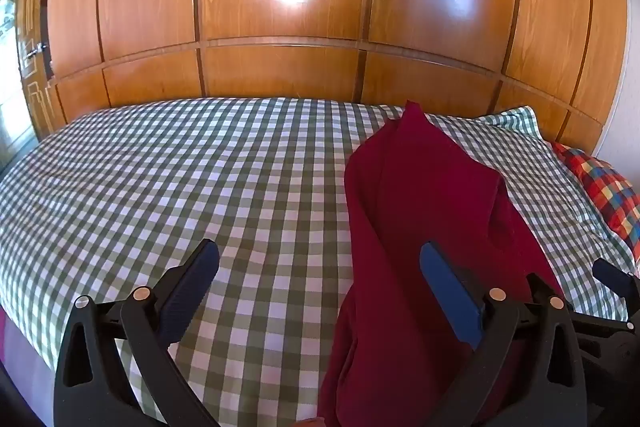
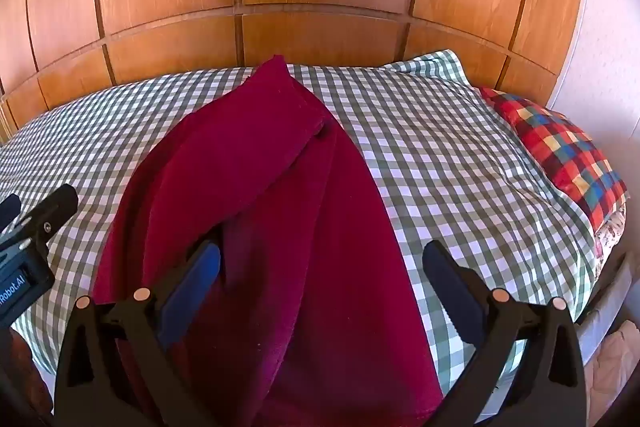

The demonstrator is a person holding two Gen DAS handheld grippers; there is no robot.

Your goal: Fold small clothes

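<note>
Right now the maroon garment (image 2: 260, 195) lies on the checked bed (image 2: 440, 147), long axis running away from me. My right gripper (image 2: 320, 279), spread wide, straddles it; left gripper (image 1: 320, 275), also spread and empty, sits off its left edge.

Probably "Robot.AI" on left gripper (image 2: 16, 227)

Left tool (image 1: 320, 267) gapes above checked bedsheet (image 1: 160, 187), beside crumpled maroon garment (image 1: 420, 207).
</note>
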